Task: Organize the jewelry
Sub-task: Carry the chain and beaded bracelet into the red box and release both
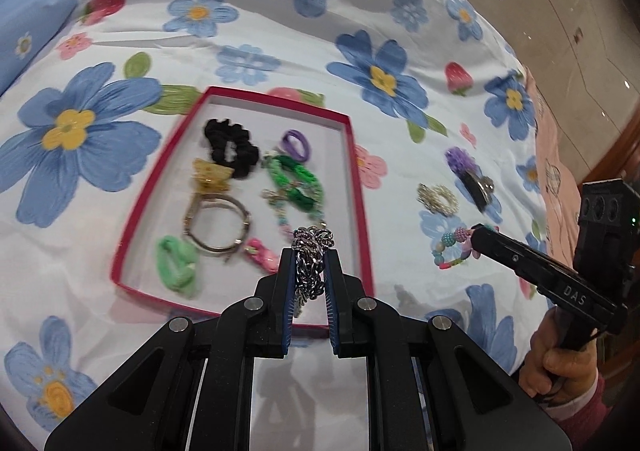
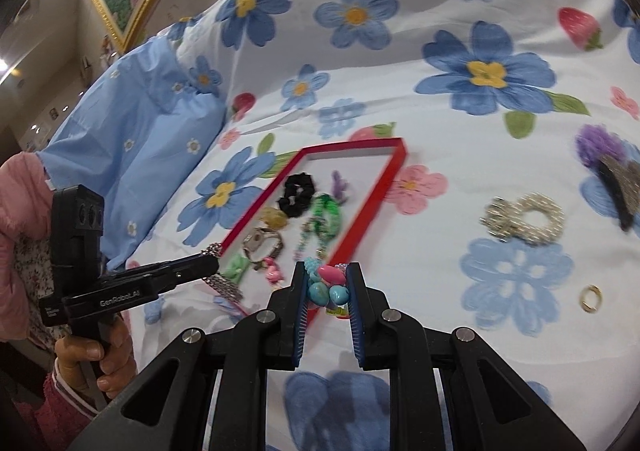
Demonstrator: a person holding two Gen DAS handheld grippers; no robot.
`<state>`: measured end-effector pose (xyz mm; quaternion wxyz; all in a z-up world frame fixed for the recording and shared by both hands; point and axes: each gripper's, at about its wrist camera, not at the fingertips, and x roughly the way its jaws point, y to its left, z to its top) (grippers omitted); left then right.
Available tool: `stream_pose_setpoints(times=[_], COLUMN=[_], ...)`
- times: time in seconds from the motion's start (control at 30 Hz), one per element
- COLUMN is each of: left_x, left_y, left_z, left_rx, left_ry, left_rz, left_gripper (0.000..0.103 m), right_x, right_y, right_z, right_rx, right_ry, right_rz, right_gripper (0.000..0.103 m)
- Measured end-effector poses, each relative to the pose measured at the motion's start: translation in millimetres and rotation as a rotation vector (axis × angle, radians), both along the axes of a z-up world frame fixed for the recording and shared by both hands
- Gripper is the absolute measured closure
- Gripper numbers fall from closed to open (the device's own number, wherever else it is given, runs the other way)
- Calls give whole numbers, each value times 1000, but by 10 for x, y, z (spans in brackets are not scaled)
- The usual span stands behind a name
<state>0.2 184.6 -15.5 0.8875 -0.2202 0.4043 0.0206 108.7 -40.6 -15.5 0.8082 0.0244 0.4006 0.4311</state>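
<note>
A red tray (image 1: pixel 359 191) lies on the flowered bedspread and holds a black scrunchie (image 1: pixel 230 147), a yellow claw clip (image 1: pixel 210 175), a silver bangle (image 1: pixel 218 223), green braided bracelets (image 1: pixel 296 183) and other small pieces. My left gripper (image 1: pixel 310 255) hangs over the tray's near right corner, shut on a silver chain bracelet (image 1: pixel 312 239). My right gripper (image 2: pixel 326 271) is shut on a colourful bead bracelet (image 2: pixel 320 289), just right of the tray (image 2: pixel 262 201). From the other hand each shows too: the right gripper (image 1: pixel 476 235) with its beads (image 1: pixel 452 247), and the left gripper (image 2: pixel 214 265).
On the bedspread right of the tray lie a pearl ring-shaped piece (image 2: pixel 524 223), a purple hair clip (image 2: pixel 608 167) and a small gold ring (image 2: pixel 591 298). A light blue pillow (image 2: pixel 132 155) sits at the left. The bed's edge and a tiled floor (image 1: pixel 560 31) are at the right.
</note>
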Motion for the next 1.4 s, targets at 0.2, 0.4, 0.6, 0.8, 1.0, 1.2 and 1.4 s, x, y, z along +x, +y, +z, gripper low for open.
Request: stream_pose_setpoints(times=[0.2,0.4,0.6,0.8,1.0,1.2,1.4], left_x=[-25,-9,57,143,205,219,242], left_y=[138,248,338,422,485,513,497], left_z=[-34,-122,-264,-462,-645,-714,-744], left_rx=[5,11,15,25,20,16,24], left_ry=[8,31,62,107,154,166,173], left_rz=[26,40,52,68,71,79,73], left_gripper=[91,91,91,91,91,91,91], right_x=[-46,-87,-45,37,94,137,123], right_y=[331,646,891,1066,1172,1250,1314], right_z=[22,-58,-216,-464,-642,-757,-776], right_rx=[11,8,-17,-62,-112,-157,-186], right_ry=[-3,3,22,64,74,81,63], right_rz=[58,111,141,153,156,162,177], right_gripper=[85,85,85,85,85,85,83])
